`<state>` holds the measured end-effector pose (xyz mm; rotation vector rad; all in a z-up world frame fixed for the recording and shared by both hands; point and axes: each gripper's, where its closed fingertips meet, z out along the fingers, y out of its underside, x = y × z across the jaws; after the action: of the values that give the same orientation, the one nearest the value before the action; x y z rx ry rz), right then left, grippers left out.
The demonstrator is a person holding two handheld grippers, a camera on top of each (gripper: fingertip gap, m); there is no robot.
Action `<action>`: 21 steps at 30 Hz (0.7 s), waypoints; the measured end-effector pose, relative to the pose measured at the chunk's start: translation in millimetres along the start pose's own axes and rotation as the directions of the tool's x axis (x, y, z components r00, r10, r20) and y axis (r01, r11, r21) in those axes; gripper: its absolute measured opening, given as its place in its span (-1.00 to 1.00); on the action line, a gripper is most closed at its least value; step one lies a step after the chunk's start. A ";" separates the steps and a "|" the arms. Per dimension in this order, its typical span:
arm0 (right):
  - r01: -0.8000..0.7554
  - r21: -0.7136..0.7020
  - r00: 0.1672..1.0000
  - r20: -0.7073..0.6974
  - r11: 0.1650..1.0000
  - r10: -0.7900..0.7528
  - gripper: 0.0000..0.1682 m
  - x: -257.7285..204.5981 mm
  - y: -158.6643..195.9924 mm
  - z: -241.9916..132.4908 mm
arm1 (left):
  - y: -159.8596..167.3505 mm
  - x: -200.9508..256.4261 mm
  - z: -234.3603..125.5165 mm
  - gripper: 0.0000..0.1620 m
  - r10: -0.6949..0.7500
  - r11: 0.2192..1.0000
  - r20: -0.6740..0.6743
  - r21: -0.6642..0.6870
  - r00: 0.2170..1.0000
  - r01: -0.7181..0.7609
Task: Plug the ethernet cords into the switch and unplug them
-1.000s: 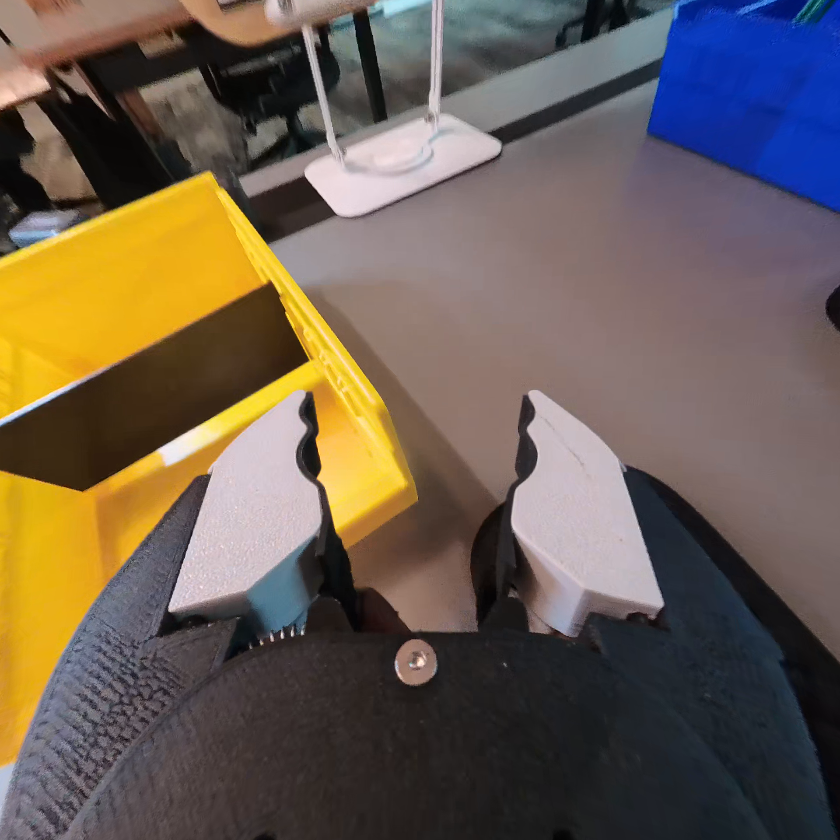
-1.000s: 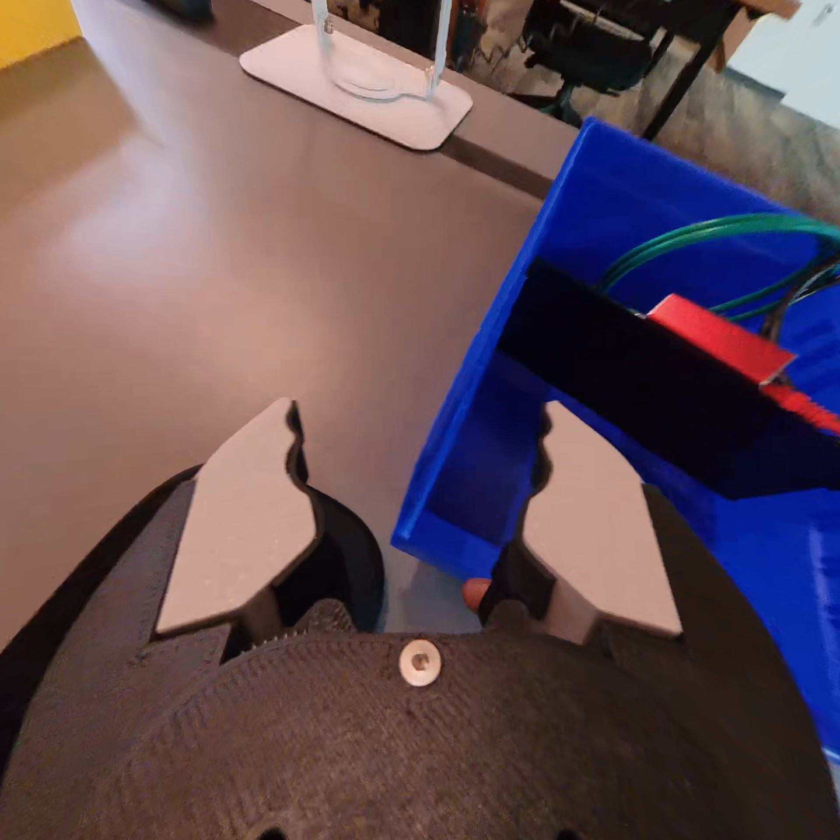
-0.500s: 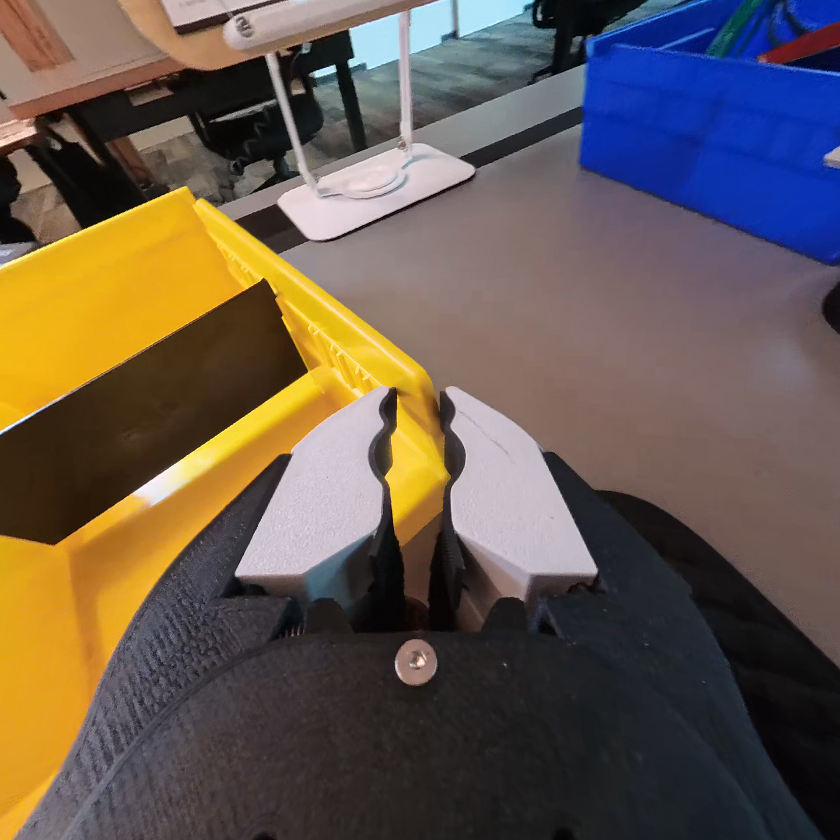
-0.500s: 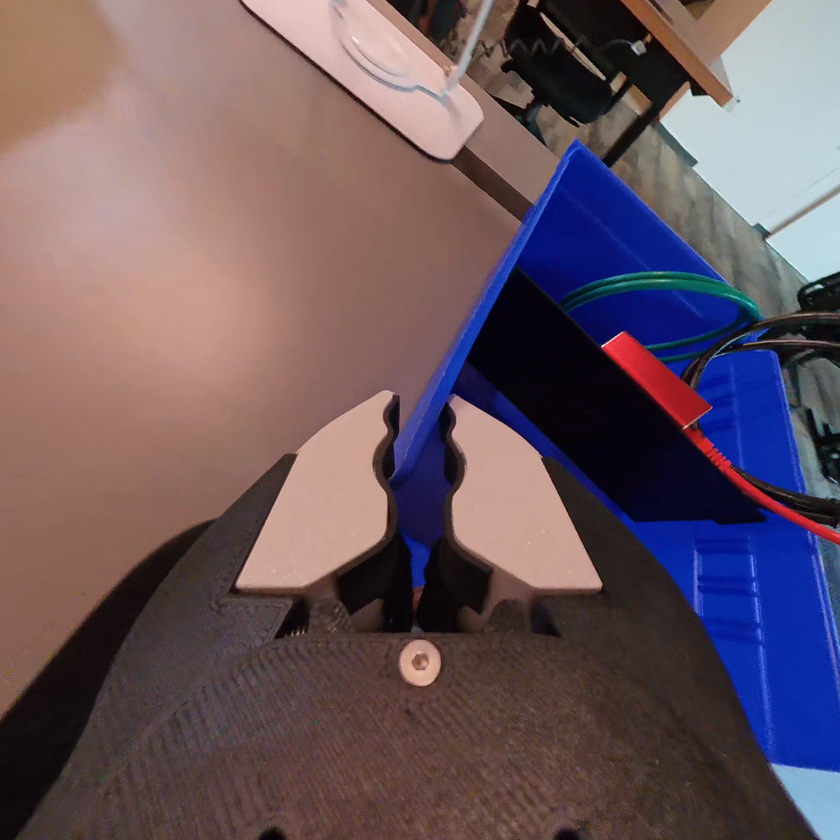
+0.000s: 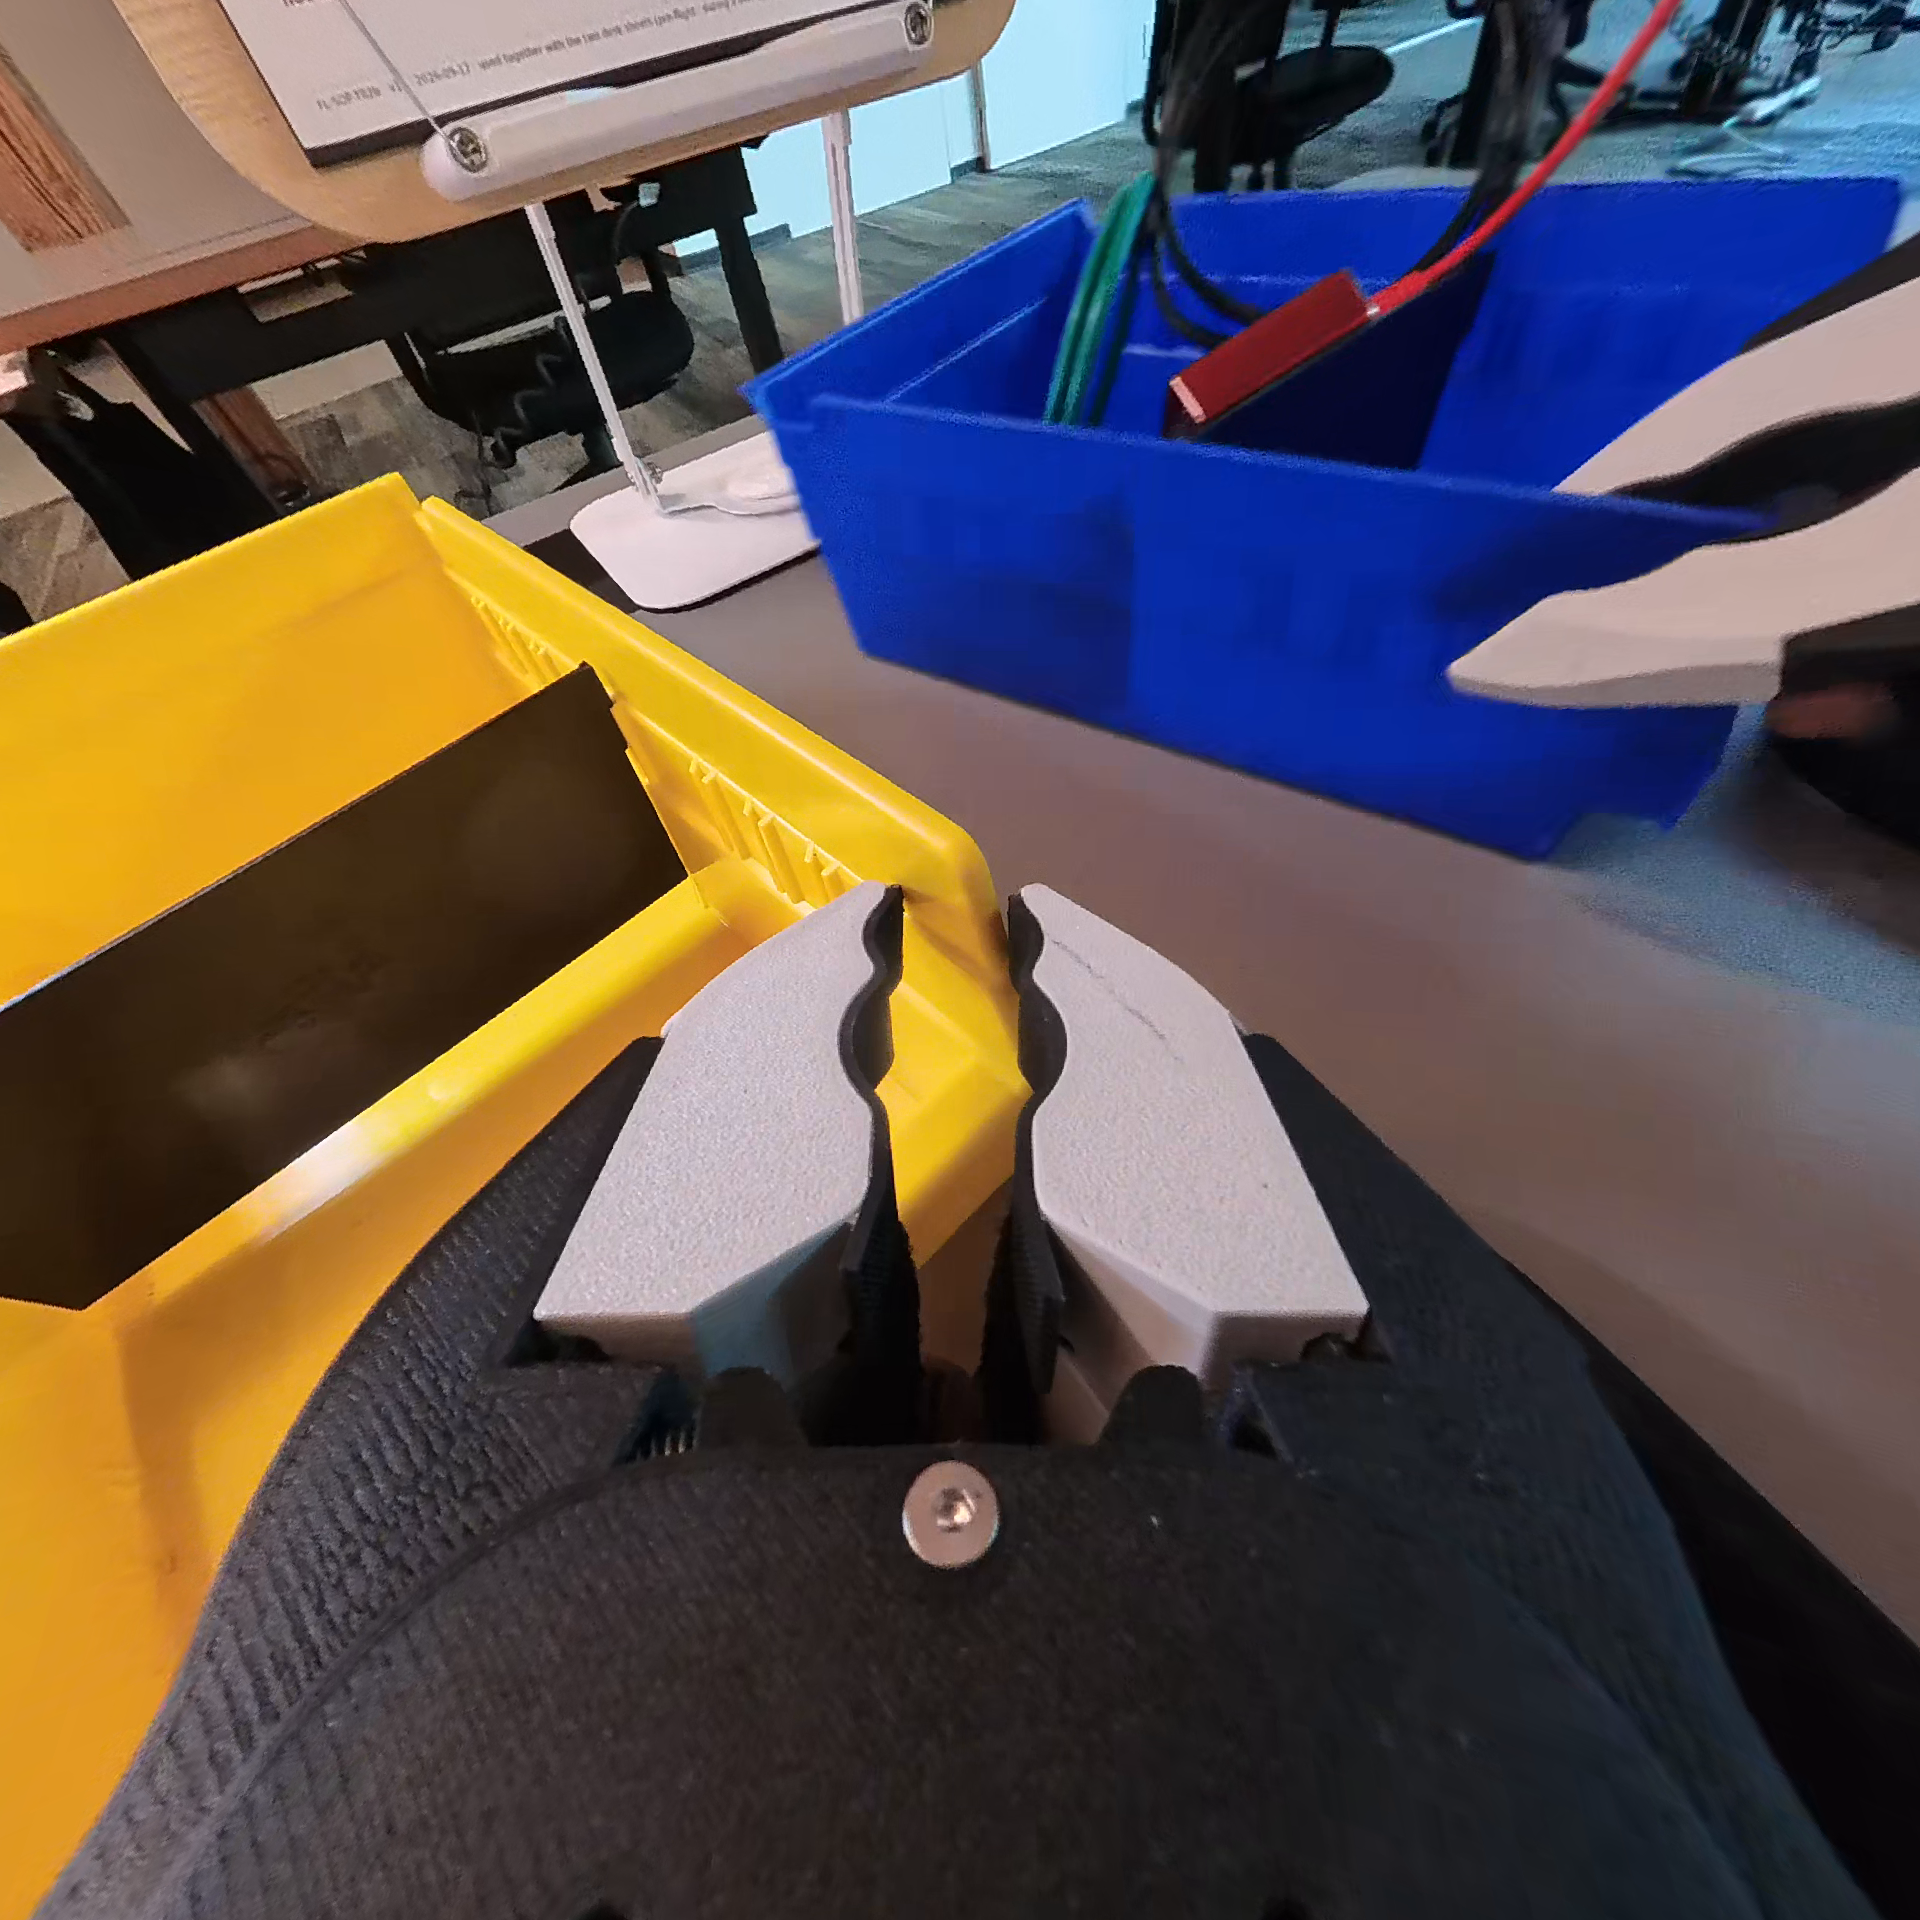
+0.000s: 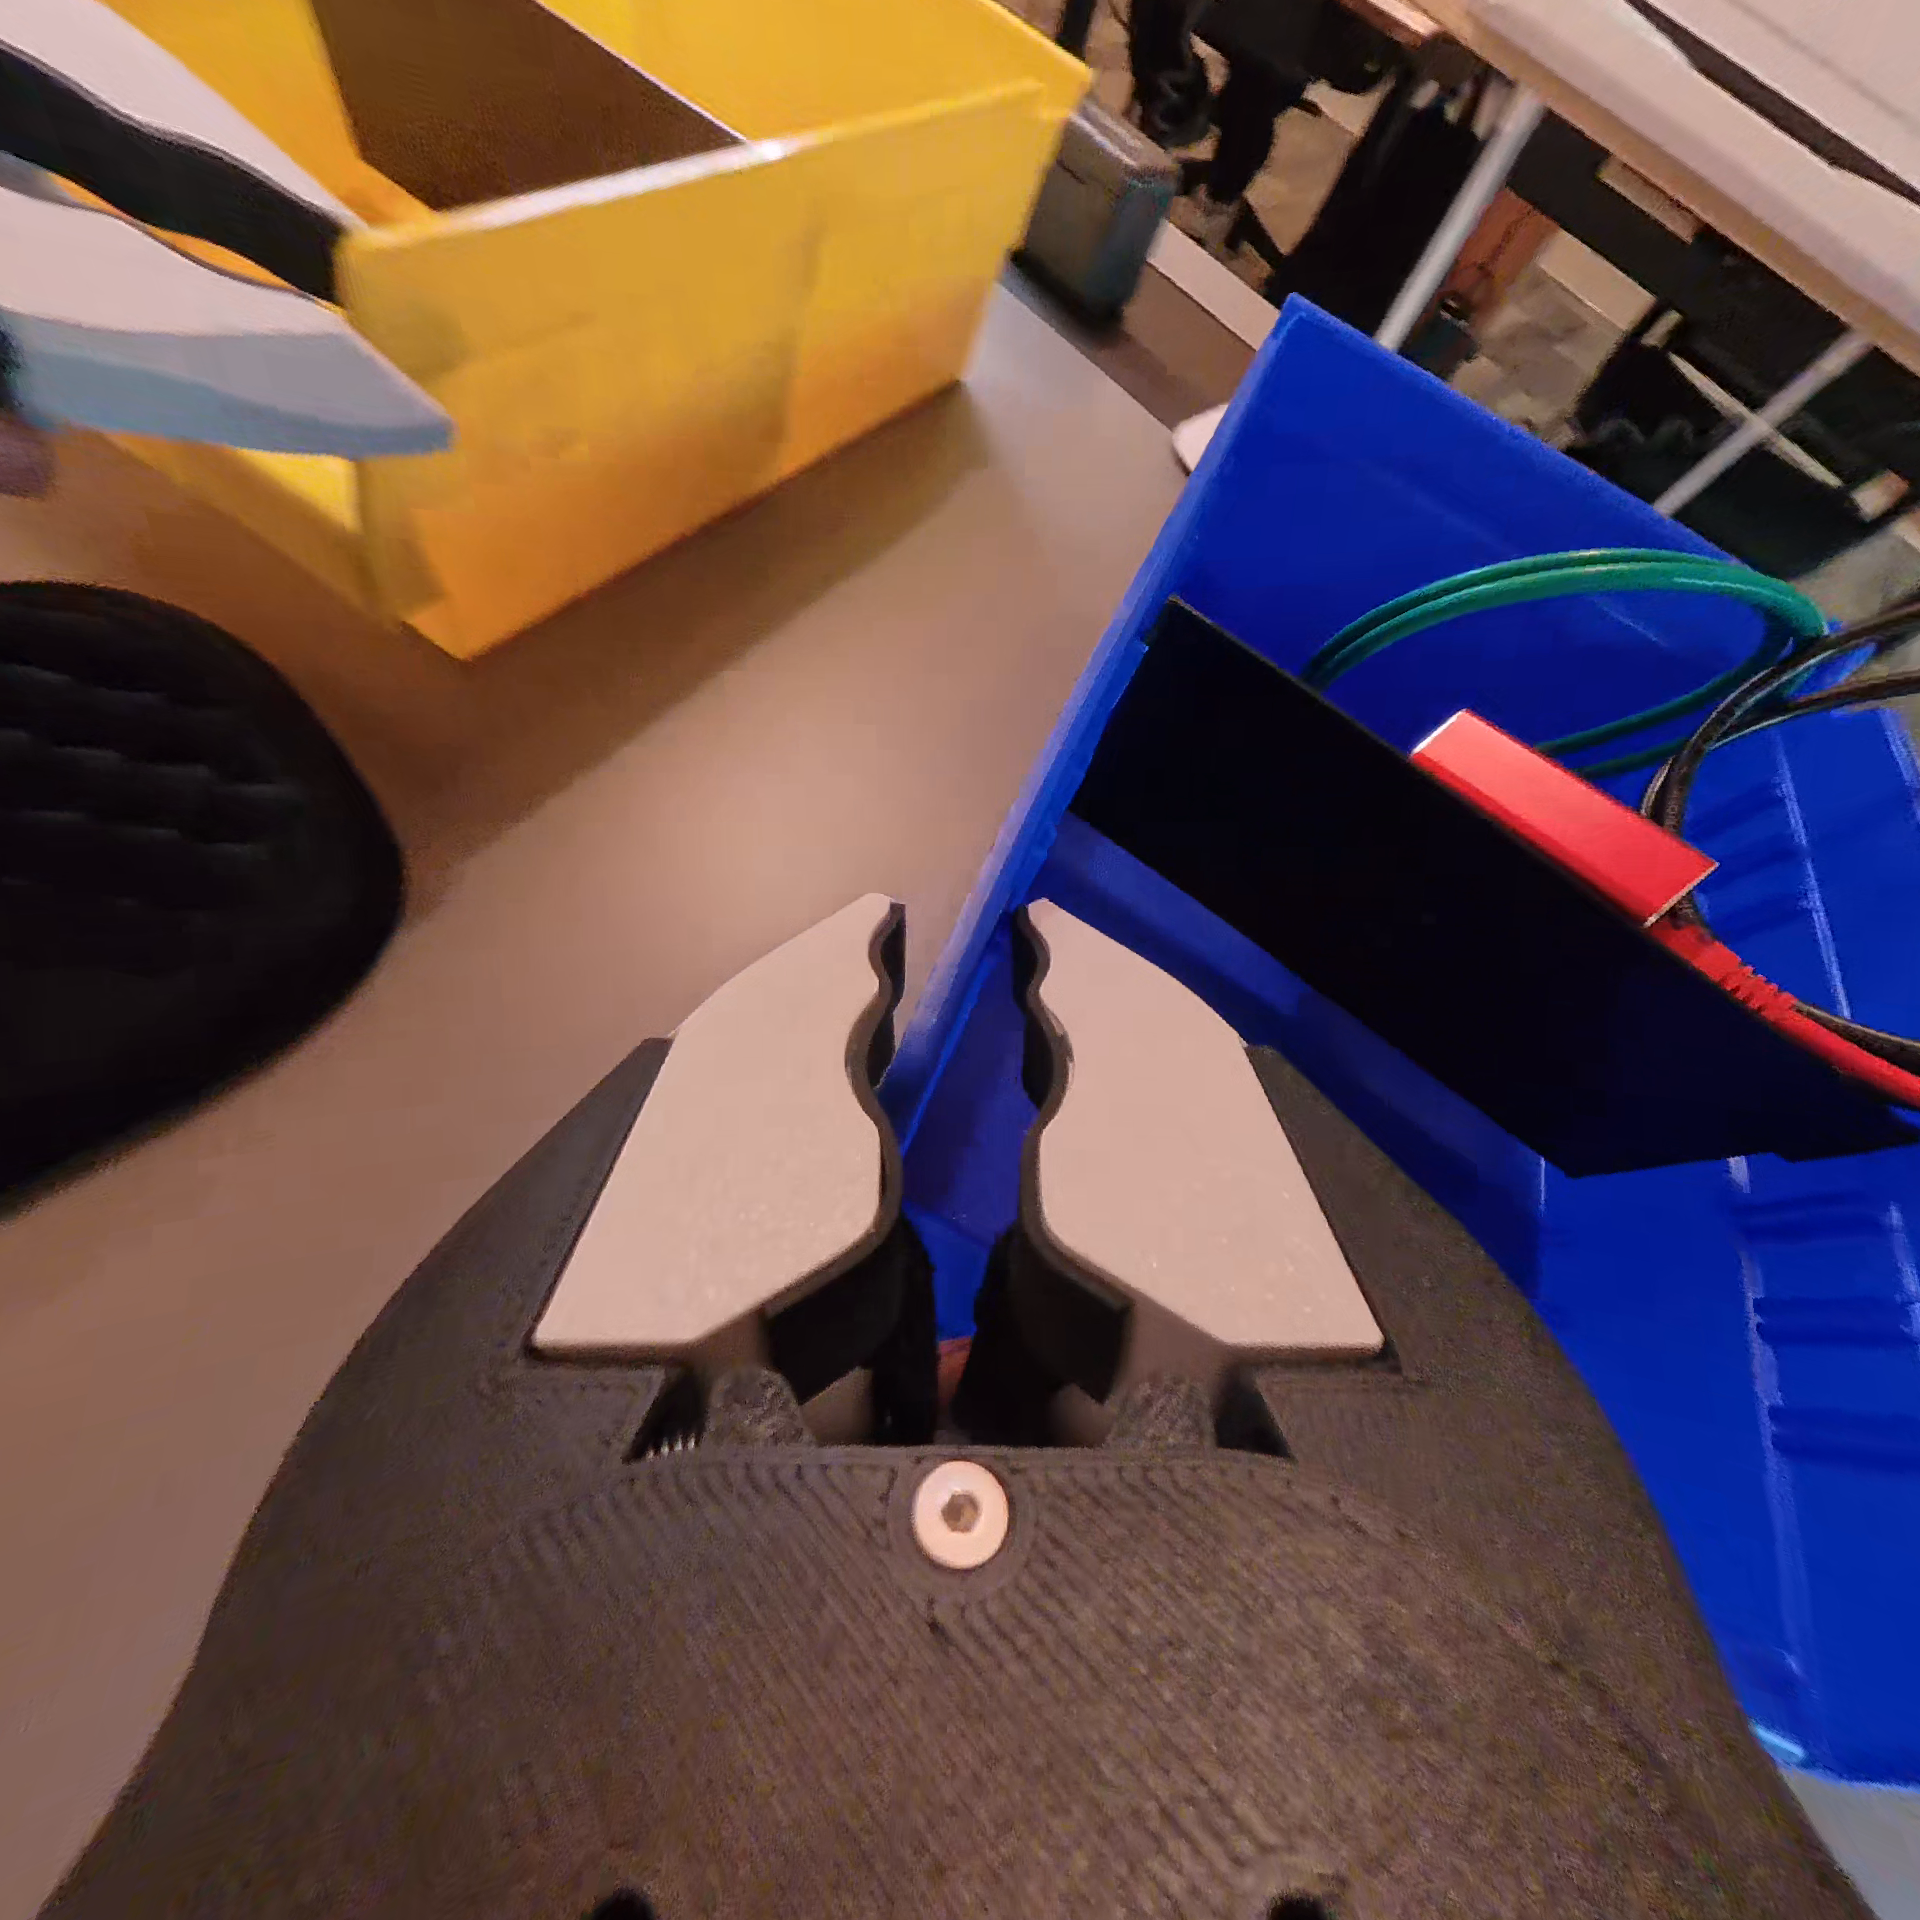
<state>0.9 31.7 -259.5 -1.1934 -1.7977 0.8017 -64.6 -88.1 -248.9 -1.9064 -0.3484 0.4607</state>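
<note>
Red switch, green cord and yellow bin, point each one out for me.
Red switch (image 6: 1558,816), right wrist view, on its top face.
Green cord (image 6: 1579,571), right wrist view, on the loop's top.
Yellow bin (image 5: 260,665), left wrist view, on its inner back wall.

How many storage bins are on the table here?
2. The yellow bin sits on the left, its corner gripped by the left gripper; the blue bin on the right, its wall gripped by the right gripper.

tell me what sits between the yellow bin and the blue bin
Only bare grey tabletop separates the yellow bin from the blue bin, clearest in the left wrist view.
</note>
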 end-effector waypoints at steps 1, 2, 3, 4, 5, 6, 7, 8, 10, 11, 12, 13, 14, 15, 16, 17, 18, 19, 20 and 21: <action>0.005 0.010 1.000 0.023 1.000 -0.006 -0.76 -8.5 -5.4 4.2 | 0.0 0.0 0.0 -0.76 -0.002 1.000 0.001 0.002 1.000 0.002; 0.008 0.021 0.999 0.043 1.000 -0.009 -0.77 -16.4 -10.6 8.3 | 0.0 0.1 0.1 -0.76 -0.003 1.000 0.002 0.005 1.000 0.003; 0.007 0.033 0.998 0.061 0.999 -0.009 -0.77 -23.9 -15.5 12.3 | 0.0 0.1 0.2 -0.76 -0.004 1.000 0.004 0.009 1.000 0.004; 0.004 0.045 0.997 0.078 0.999 -0.007 -0.77 -30.9 -20.4 16.2 | -0.1 0.0 0.1 -0.76 -0.006 1.000 0.004 0.012 1.000 0.006; 0.001 0.056 0.996 0.094 0.998 -0.007 -0.77 -37.4 -24.9 20.0 | 0.0 0.0 0.1 -0.76 -0.008 1.000 0.004 0.014 1.000 0.008; 0.000 0.067 0.994 0.111 0.998 -0.008 -0.77 -43.9 -29.2 23.5 | -0.1 0.0 0.1 -0.76 -0.009 1.000 0.004 0.016 1.000 0.009; 0.002 0.078 0.992 0.127 0.997 -0.012 -0.77 -50.1 -33.4 26.8 | 0.1 -0.6 -0.1 -0.76 -0.009 1.000 0.007 0.016 1.000 0.009; 0.006 0.089 0.990 0.137 0.996 -0.019 -0.76 -55.6 -37.6 30.6 | 1.1 -3.6 -0.5 -0.76 -0.006 1.000 0.026 0.013 1.000 0.006; 0.030 0.104 0.989 0.143 0.994 -0.045 -0.75 -65.2 -45.4 38.5 | 2.1 -6.3 -1.8 -0.76 0.005 1.000 0.034 0.011 0.999 -0.006; 0.037 0.109 0.987 0.149 0.993 -0.053 -0.74 -70.4 -49.4 42.5 | 2.9 -6.5 -2.4 -0.76 0.004 1.000 0.028 0.008 1.000 -0.004; 0.039 0.116 0.986 0.156 0.993 -0.057 -0.73 -76.3 -53.9 46.7 | 4.4 -6.0 -2.8 -0.76 0.002 1.000 0.015 0.000 1.000 -0.002; 0.033 0.125 0.984 0.168 0.992 -0.054 -0.71 -82.7 -58.6 50.8 | 6.0 -5.9 -3.4 -0.78 -0.002 1.000 0.002 -0.007 1.000 0.002; 0.025 0.133 0.982 0.184 0.991 -0.049 -0.69 -89.5 -63.3 54.8 | 6.6 -6.3 -4.1 -0.80 -0.011 1.000 -0.006 -0.008 1.000 0.011; 0.019 0.140 0.980 0.196 0.990 -0.046 -0.68 -95.8 -67.7 58.6 | 7.1 -8.5 -5.1 -0.82 -0.020 1.000 -0.003 -0.006 1.000 0.020; 0.021 0.140 0.980 0.194 0.990 -0.048 -0.68 -99.6 -70.9 62.0 | 7.6 -13.5 -6.9 -0.83 -0.022 1.000 0.014 -0.006 1.000 0.022; 0.021 0.145 0.979 0.200 0.989 -0.050 -0.68 -103.6 -73.9 64.8 | 9.1 -19.1 -9.0 -0.83 -0.020 1.000 0.030 -0.011 0.999 0.020; -0.001 0.153 0.976 0.217 0.988 -0.033 -0.68 -107.9 -77.0 67.3 | 10.5 -24.6 -11.3 -0.83 -0.023 1.000 0.042 -0.014 0.999 0.024; -0.032 0.167 0.971 0.238 0.985 -0.009 -0.67 -112.2 -80.4 69.5 | 11.5 -29.7 -14.0 -0.83 -0.035 0.999 0.050 -0.013 0.998 0.035; -0.061 0.183 0.966 0.258 0.981 0.012 -0.66 -116.2 -83.5 71.7 | 12.5 -34.0 -16.6 -0.83 -0.047 0.999 0.054 -0.011 0.997 0.048; -0.079 0.194 0.961 0.277 0.978 0.023 -0.66 -119.8 -86.2 73.7 | 13.8 -37.7 -19.0 -0.81 -0.060 0.998 0.055 -0.010 0.997 0.060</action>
<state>-73.7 -115.3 -255.1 -1.0375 -1.8553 1.2000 -88.5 -125.5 -249.7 -1.8922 -0.4438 0.4720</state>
